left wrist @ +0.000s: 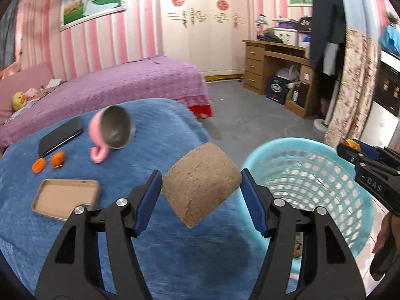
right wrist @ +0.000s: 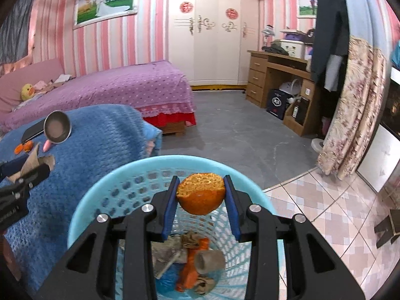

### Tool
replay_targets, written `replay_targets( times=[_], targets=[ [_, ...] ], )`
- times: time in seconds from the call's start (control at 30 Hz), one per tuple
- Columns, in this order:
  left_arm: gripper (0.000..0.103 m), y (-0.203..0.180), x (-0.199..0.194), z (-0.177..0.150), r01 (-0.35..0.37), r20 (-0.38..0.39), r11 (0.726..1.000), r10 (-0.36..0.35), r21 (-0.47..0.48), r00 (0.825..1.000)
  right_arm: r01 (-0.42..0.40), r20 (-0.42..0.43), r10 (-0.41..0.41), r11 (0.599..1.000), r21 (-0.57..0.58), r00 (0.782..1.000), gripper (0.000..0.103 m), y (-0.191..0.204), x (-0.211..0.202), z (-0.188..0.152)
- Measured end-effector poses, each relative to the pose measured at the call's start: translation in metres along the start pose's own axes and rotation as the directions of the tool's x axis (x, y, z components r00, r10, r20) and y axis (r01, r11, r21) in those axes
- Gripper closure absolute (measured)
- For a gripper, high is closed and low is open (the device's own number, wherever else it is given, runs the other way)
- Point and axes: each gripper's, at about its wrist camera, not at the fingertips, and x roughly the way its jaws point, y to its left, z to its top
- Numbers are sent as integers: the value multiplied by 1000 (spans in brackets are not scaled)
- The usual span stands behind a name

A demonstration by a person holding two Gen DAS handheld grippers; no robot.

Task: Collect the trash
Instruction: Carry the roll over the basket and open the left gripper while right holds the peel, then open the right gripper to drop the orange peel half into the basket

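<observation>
Over the basket (right wrist: 82, 197) (blue) — 2 grippers clamp trash: seemingly cardboard (left wrist: 201, 183), orange peel (right wrist: 200, 193).

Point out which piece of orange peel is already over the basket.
The peel half clamped in the right gripper, above the blue basket. The two small peel pieces lie on the blue blanket.
</observation>
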Motion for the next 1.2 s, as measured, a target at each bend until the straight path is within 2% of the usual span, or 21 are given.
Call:
replay_targets(
  times=[0.2, 0.4, 0.5, 0.57, 0.83, 1.2],
  targets=[
    [40, -43, -3, 4, 42, 15, 997, -43, 59, 999, 30, 1, -30, 999, 42, 1000, 67, -28, -1, -6],
    [39, -69, 0, 8, 80, 17, 993, -81, 82, 997, 31, 3, -32, 997, 70, 999, 67, -36, -3, -9],
    [34, -78, 4, 9, 102, 7, 990, -103, 101, 995, 25, 4, -25, 996, 81, 1000, 67, -39, -4, -11],
    [24, -81, 6, 8, 90, 5, 990, -91, 111, 996, 26, 2, -27, 996, 85, 1000, 67, -42, -4, -12],
    [8, -51, 9, 10, 19, 32, 998, -20, 57, 999, 24, -5, -24, 995, 97, 1000, 67, -44, -3, -15],
    [6, -15, 5, 7, -46, 25, 999, 46, 25, 999, 7, 2, -7, 999, 49, 1000, 67, -18, -1, -10]
  ],
)
